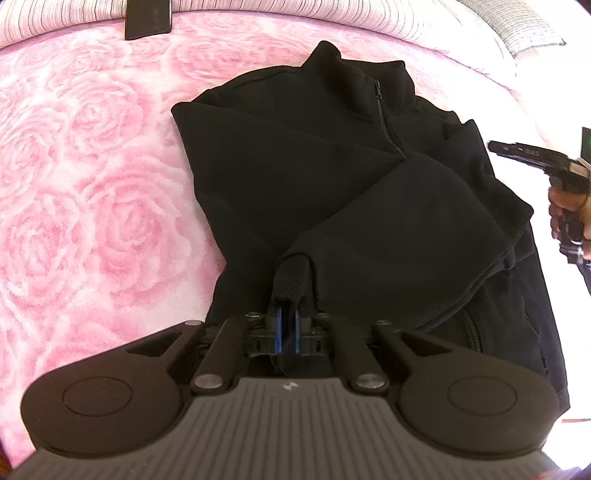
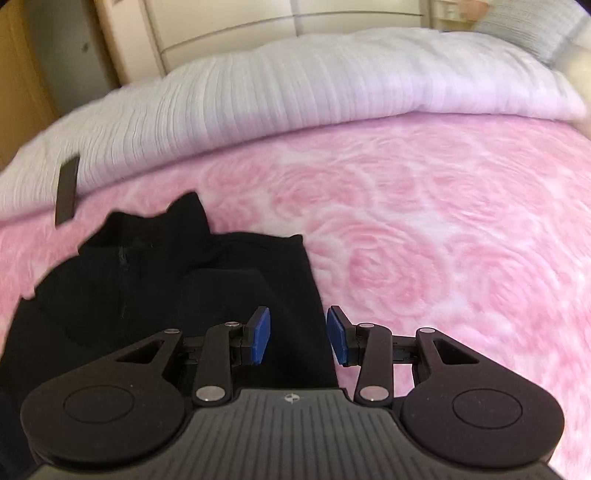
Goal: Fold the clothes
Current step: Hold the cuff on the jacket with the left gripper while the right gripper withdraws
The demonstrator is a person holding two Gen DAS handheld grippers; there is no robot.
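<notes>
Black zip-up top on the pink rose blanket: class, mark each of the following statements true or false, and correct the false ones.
1. The left gripper is shut on a cuff of the black top. True.
2. The right gripper is clamped on the collar. False: its blue pads stand apart with nothing pinched between them, above the top's right edge.
3. The top lies on a pink rose-patterned blanket. True.
4. The top has no zip. False: a zip runs down from the collar.
5. A dark flat object lies at the seam between the blanket and the striped white bedding. True.
</notes>
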